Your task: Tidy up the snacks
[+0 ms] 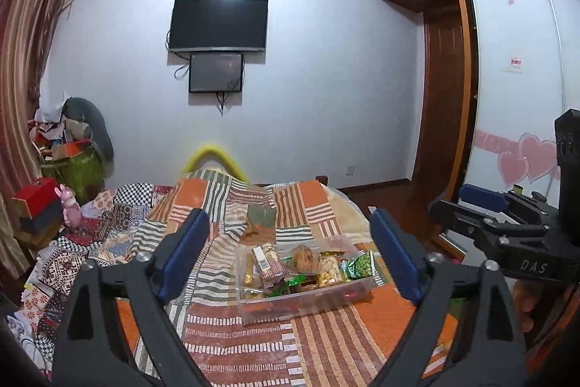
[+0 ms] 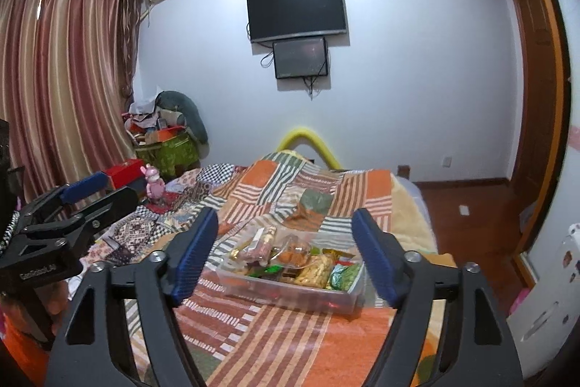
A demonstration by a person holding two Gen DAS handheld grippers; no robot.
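A clear plastic box (image 1: 308,301) full of wrapped snacks (image 1: 308,263) sits on the patchwork bedspread (image 1: 253,343). It holds a striped biscuit pack, peanuts, green packets and gold-wrapped pieces. My left gripper (image 1: 290,256) is open and empty, held above and short of the box. My right gripper (image 2: 286,256) is open and empty too, with the same box (image 2: 290,292) between its fingers in view. Each gripper shows at the edge of the other's view: the right gripper (image 1: 507,216) on the right and the left gripper (image 2: 72,202) on the left.
A green and brown packet (image 1: 261,220) lies on the bed beyond the box. A pink toy (image 1: 70,209), red boxes (image 1: 36,202) and clutter stand left of the bed. A wardrobe (image 1: 507,60) and wood floor lie to the right. Two screens (image 1: 217,24) hang on the far wall.
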